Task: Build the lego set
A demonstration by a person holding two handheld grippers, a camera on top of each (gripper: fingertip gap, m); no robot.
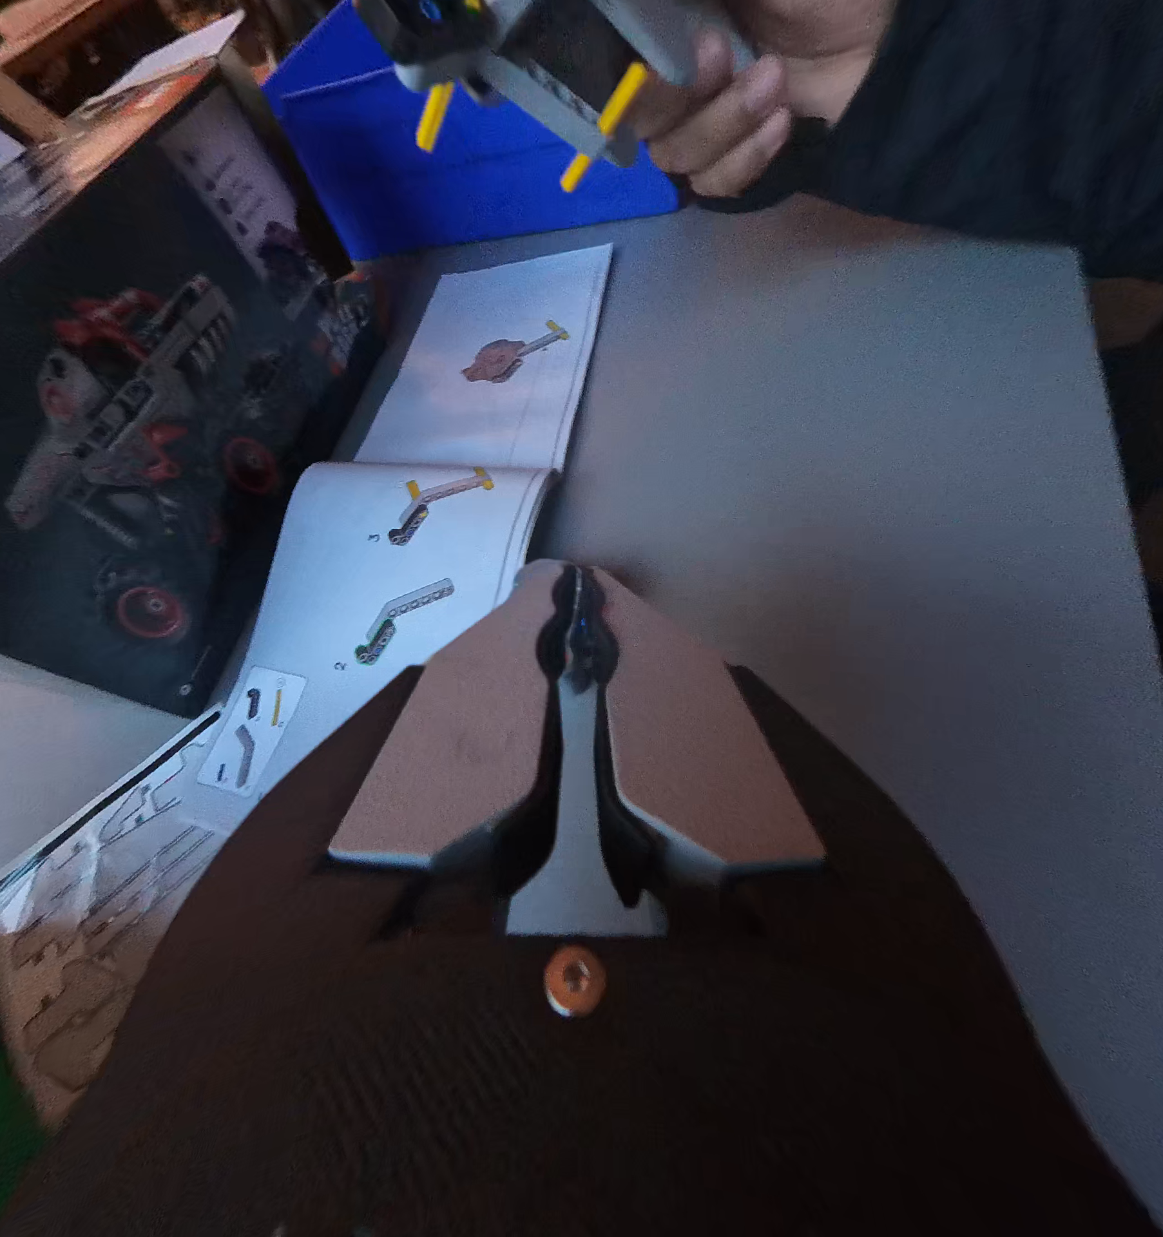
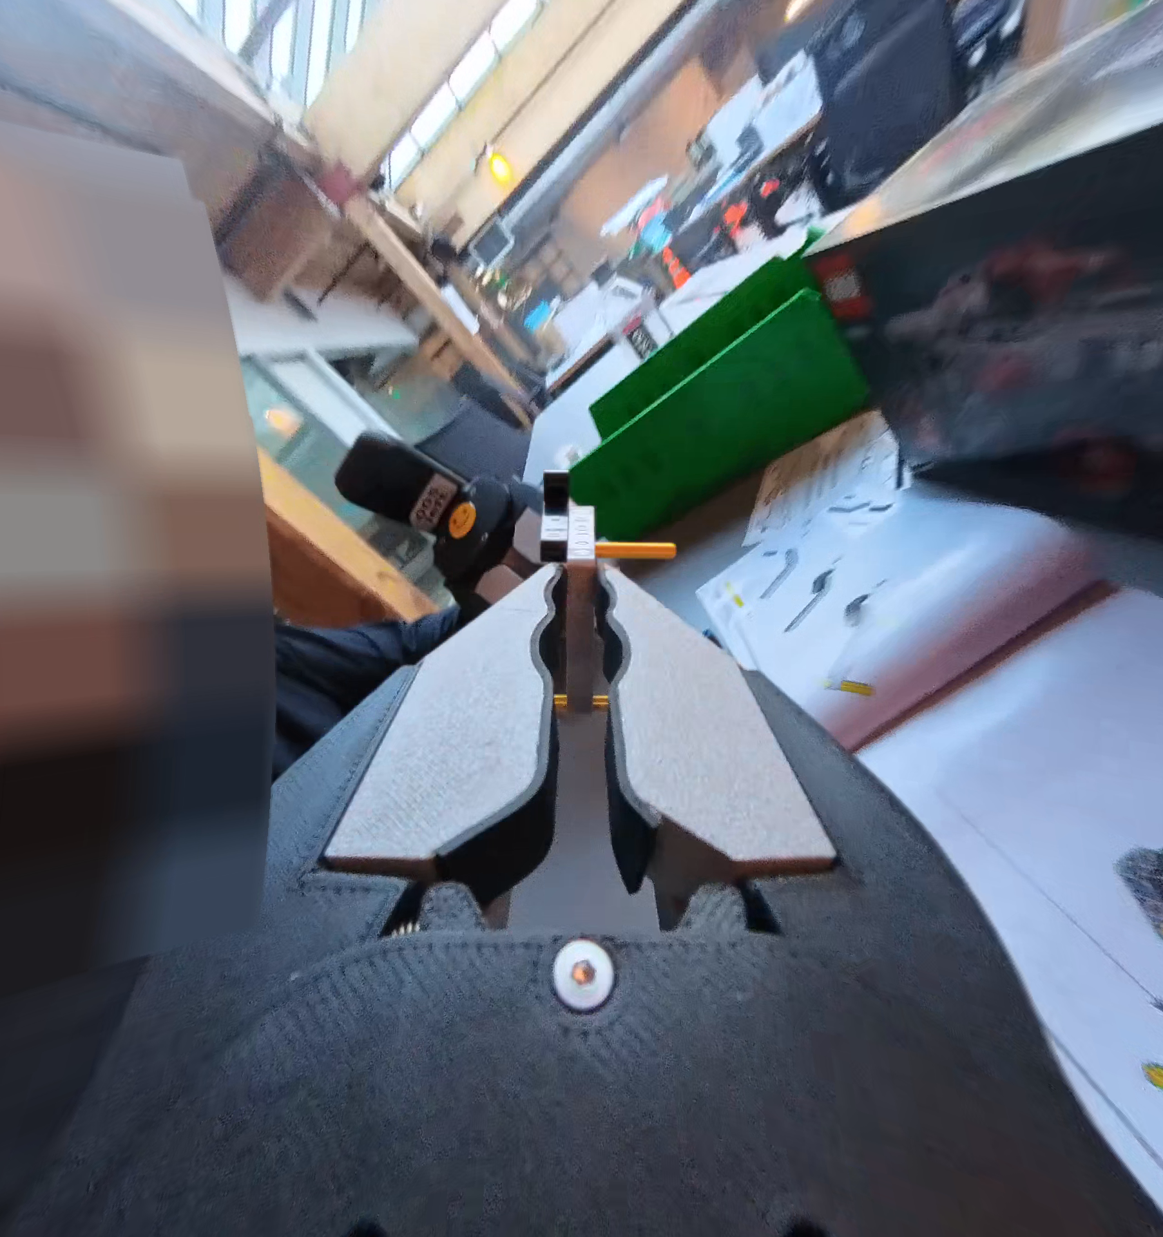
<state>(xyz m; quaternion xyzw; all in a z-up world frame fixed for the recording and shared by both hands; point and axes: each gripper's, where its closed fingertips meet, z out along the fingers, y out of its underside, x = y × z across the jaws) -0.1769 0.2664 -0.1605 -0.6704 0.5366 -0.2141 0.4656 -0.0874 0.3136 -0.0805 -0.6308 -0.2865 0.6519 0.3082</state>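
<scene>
The right claw (image 2: pixel 577 575) pinches a grey beam (image 2: pixel 580 616) edge-on between its pale fingers (image 2: pixel 471 723), holding it up in the air above the surface (image 1: pixel 833 468). The beam is long and thin, with a row of round holes along its face. A black piece (image 2: pixel 554 515) sits against its far end, and a yellow axle (image 2: pixel 635 550) pokes out sideways from the beam just past the claw tips. A second yellow axle (image 2: pixel 582 701) crosses the beam lower down, between the fingers.

From the left wrist view the same beam (image 1: pixel 552 110) shows at the top of the picture, tilted, with the two yellow axles (image 1: pixel 622 100) sticking through it, well apart from each other. A hand (image 1: pixel 719 114) shows just behind it.

The left claw (image 1: pixel 575 602) hangs low over the grey surface, its tan fingers (image 1: pixel 485 729) pressed together at the tips on something small and dark (image 1: pixel 577 626); what it is I cannot tell through the blur.

An open booklet (image 1: pixel 431 535) lies on the surface just left of that claw, its pages showing drawn steps of a bent beam. Beyond it lies a dark box (image 1: pixel 130 435) with a red-wheeled truck pictured on it, and a blue bin (image 1: pixel 465 187) stands behind the booklet. In the right wrist view a green bin (image 2: pixel 719 415) stands beside the box (image 2: pixel 1034 348).
</scene>
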